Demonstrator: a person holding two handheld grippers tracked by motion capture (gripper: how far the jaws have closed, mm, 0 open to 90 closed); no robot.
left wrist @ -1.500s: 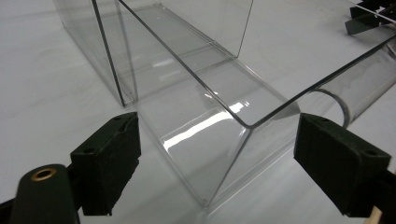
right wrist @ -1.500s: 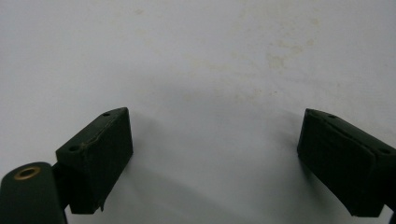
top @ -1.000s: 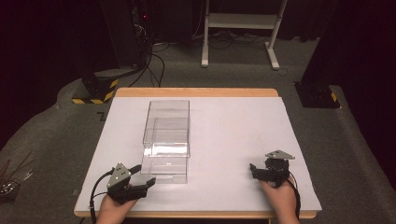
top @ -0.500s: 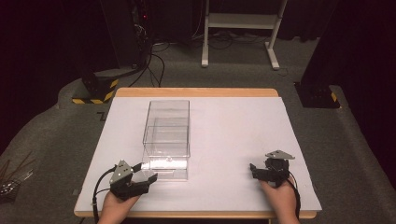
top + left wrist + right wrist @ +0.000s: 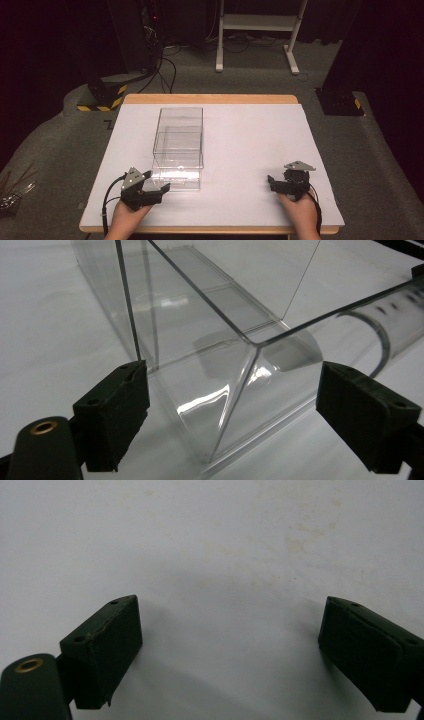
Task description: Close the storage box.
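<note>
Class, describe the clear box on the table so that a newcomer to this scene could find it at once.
Start at the white-topped table with its wooden edge. On its left half stands a long clear plastic box, running from the near side toward the far edge. It is see-through and the tallest thing there; the left hand-held gripper, jaws opening, sits at its near corner.

box [image 5: 179, 145]: clear, see-through
counter [image 5: 250, 135]: white top, wooden edge
left gripper [image 5: 159, 190]: black, grey plate
floor block [image 5: 102, 96]: yellow-black stripes

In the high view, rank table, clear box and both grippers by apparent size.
1. table
2. clear box
3. left gripper and right gripper: they look alike, so unranked.
</note>
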